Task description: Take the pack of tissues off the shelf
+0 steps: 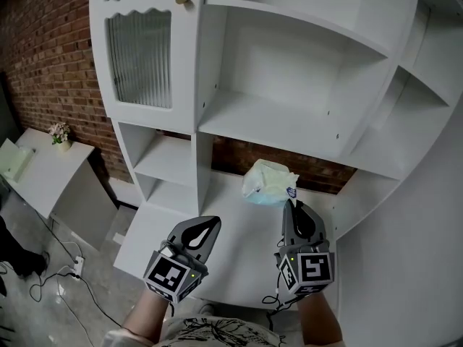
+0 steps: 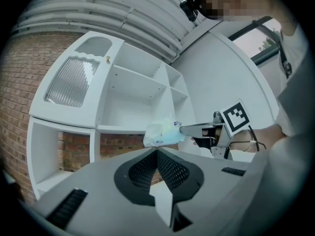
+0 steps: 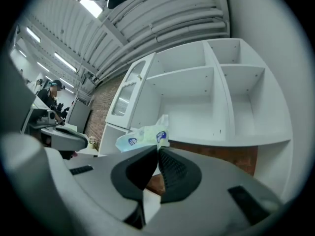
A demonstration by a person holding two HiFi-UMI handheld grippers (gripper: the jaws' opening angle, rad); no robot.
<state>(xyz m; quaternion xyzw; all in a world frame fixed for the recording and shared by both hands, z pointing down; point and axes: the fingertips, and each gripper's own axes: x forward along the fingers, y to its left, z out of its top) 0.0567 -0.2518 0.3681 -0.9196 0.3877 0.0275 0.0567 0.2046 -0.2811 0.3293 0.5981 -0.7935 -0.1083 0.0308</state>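
Observation:
The pack of tissues (image 1: 268, 183) is a soft pale green and white packet with a blue logo. It hangs in the air in front of the white shelf unit (image 1: 289, 121), clear of the boards. My right gripper (image 1: 290, 205) is shut on the pack's edge, and in the right gripper view the pack of tissues (image 3: 141, 137) sticks out from the closed tips. My left gripper (image 1: 213, 225) is shut and holds nothing, low and left of the pack. From the left gripper view the pack of tissues (image 2: 162, 133) shows at the end of the right gripper (image 2: 183, 129).
The shelf unit has bare open compartments and a ribbed glass door (image 1: 139, 56) at upper left. A brick wall (image 1: 51, 56) stands behind. A low white side table (image 1: 51, 172) with a small flower pot (image 1: 59, 134) is at the left, with cables (image 1: 58, 277) on the floor.

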